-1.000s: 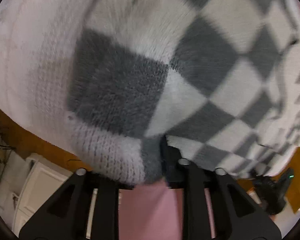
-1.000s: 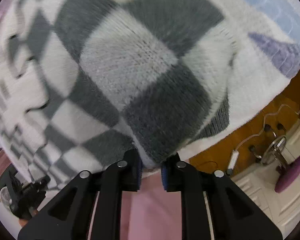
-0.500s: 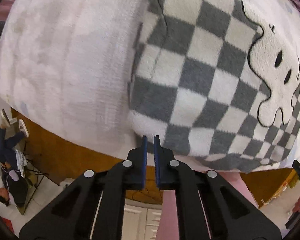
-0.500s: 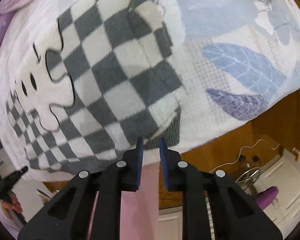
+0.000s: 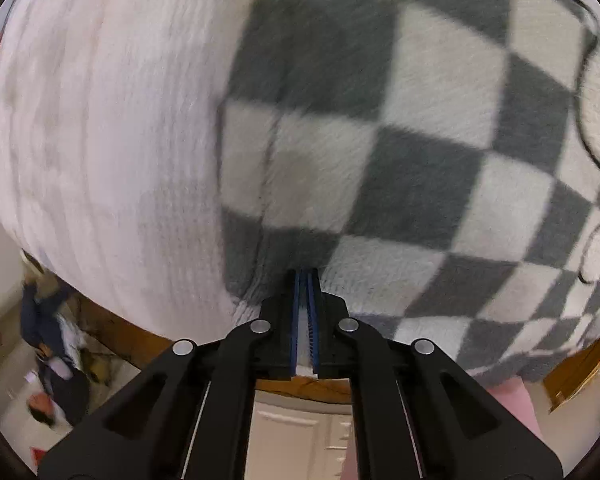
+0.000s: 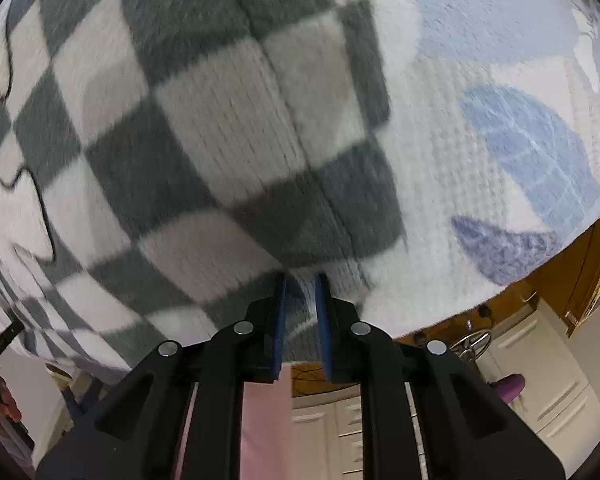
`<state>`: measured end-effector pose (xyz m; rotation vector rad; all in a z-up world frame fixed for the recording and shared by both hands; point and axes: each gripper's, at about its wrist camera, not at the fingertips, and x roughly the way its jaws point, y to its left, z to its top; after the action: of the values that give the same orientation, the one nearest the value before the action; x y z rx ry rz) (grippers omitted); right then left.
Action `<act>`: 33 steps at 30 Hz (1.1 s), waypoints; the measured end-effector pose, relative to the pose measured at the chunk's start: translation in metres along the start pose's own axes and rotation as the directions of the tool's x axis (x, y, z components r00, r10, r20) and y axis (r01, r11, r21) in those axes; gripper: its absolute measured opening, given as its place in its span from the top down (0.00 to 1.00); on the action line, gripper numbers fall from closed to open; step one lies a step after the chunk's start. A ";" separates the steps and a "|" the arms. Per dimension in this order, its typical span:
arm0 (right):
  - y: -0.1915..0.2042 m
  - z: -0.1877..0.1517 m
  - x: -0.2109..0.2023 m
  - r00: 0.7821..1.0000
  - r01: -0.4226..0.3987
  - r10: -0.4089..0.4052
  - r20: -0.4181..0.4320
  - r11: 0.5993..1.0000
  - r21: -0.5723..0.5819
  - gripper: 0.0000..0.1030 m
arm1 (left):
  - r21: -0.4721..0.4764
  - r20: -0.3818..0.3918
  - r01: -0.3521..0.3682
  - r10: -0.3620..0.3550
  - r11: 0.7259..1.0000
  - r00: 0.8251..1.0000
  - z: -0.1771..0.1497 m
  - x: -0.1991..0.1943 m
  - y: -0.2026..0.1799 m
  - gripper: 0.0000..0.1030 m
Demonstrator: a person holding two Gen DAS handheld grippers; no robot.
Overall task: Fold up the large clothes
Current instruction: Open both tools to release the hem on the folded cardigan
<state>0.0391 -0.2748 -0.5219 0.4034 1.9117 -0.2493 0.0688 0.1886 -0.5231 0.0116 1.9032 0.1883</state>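
The jaws of the left gripper (image 5: 305, 280) are clamped on the hem of the checkered sweater (image 5: 400, 128), while the right gripper (image 6: 302, 282) is closing on its hem. The sweater is spread at the near edge of the bed cover (image 6: 480, 60). Both corners are best lifted level together, once the right pinch is firm.

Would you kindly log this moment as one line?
left gripper: shut on checkered garment | right gripper: closing on garment hem | surface: leaf-print blanket

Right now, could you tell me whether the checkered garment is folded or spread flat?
Folded: the checkered garment shows a doubled edge on the bed cover, one layer over another.
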 end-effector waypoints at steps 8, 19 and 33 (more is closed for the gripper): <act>0.012 0.019 -0.060 0.993 -0.103 0.099 0.067 0.992 0.067 0.89 | 0.048 0.067 -0.023 0.020 0.999 0.998 0.014 -0.056 -0.016 0.95; 0.043 0.149 -0.113 0.926 -0.159 0.131 0.354 0.986 0.053 0.90 | -0.096 0.200 0.081 -0.060 0.992 0.978 0.163 -0.084 -0.021 0.99; 0.180 0.077 -0.162 0.807 -0.138 0.274 0.523 0.949 -0.283 0.91 | -0.040 0.430 -0.030 0.044 0.999 0.902 0.116 -0.165 -0.079 1.00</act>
<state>0.2292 -0.1628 -0.3960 0.3322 1.2832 0.0115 0.2393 0.1087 -0.4161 0.0633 1.4563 0.2227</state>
